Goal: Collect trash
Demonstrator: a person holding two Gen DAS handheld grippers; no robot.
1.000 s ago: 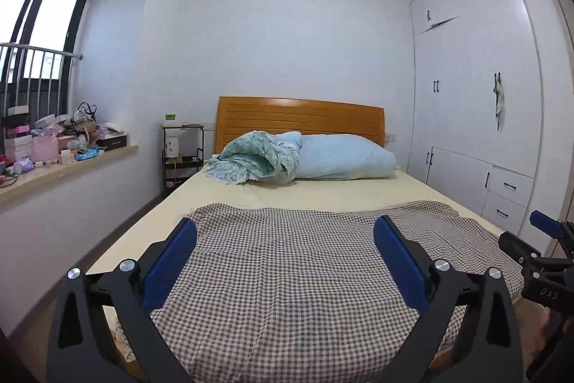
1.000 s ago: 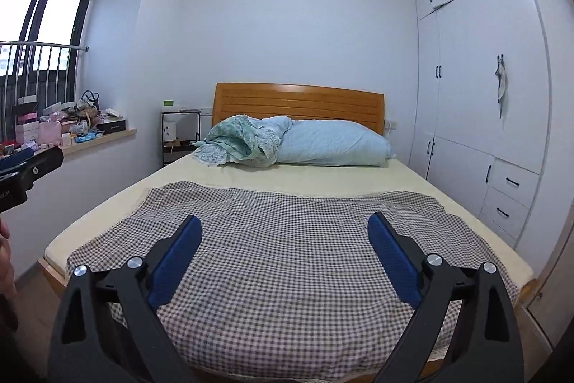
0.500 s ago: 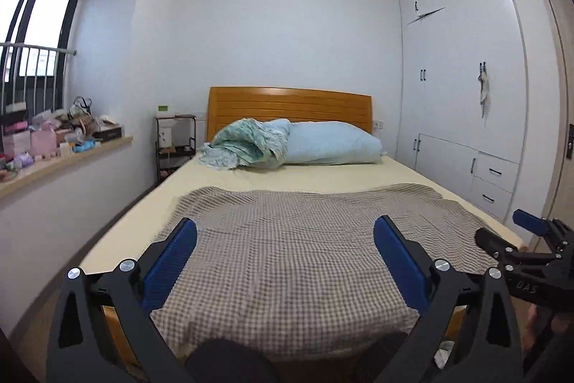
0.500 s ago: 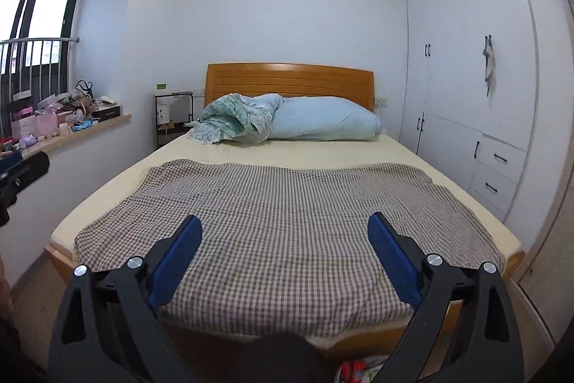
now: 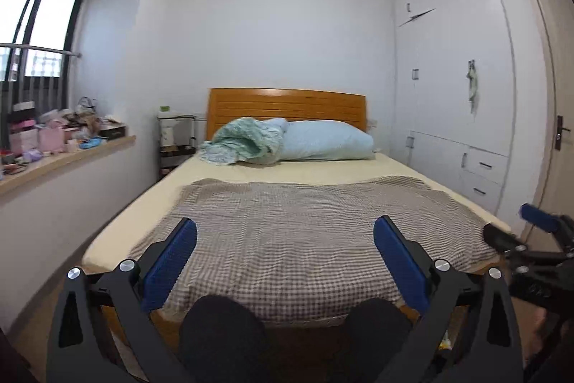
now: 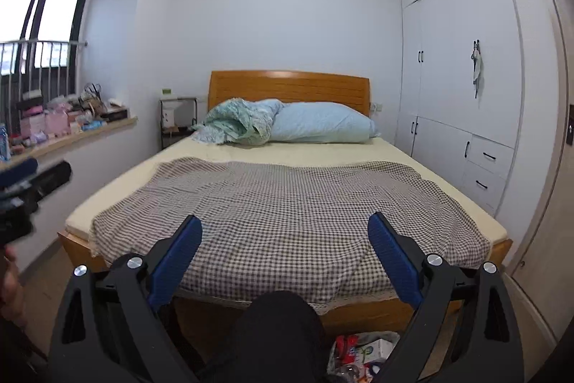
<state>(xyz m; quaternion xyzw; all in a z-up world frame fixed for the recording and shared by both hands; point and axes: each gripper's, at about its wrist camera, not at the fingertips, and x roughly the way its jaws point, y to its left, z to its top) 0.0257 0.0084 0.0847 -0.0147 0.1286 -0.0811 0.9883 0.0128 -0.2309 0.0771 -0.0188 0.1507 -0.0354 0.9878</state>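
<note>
A small heap of trash (image 6: 362, 352), made of red and white wrappers and a pale carton, lies on the floor at the foot of the bed, low in the right wrist view. It sits below and behind my right gripper (image 6: 284, 225), which is open and holds nothing. My left gripper (image 5: 285, 228) is also open and holds nothing, and it points over the checked blanket (image 5: 305, 232). A yellow-white scrap (image 5: 445, 343) shows on the floor by the left gripper's right finger. The person's dark-clad knees (image 5: 219, 329) hide the floor between the fingers.
The wooden bed (image 6: 358, 314) fills the middle, with a pillow and a crumpled green cover at its head. White wardrobes (image 6: 459, 60) line the right wall. A cluttered sill (image 6: 71, 128) runs along the left, and a small rack (image 6: 175, 121) stands beside the headboard.
Both grippers have pulled back from the bed and dropped lower. The bed's foot, the person's knees and the trash on the floor have come into view. Both grippers stay open.
</note>
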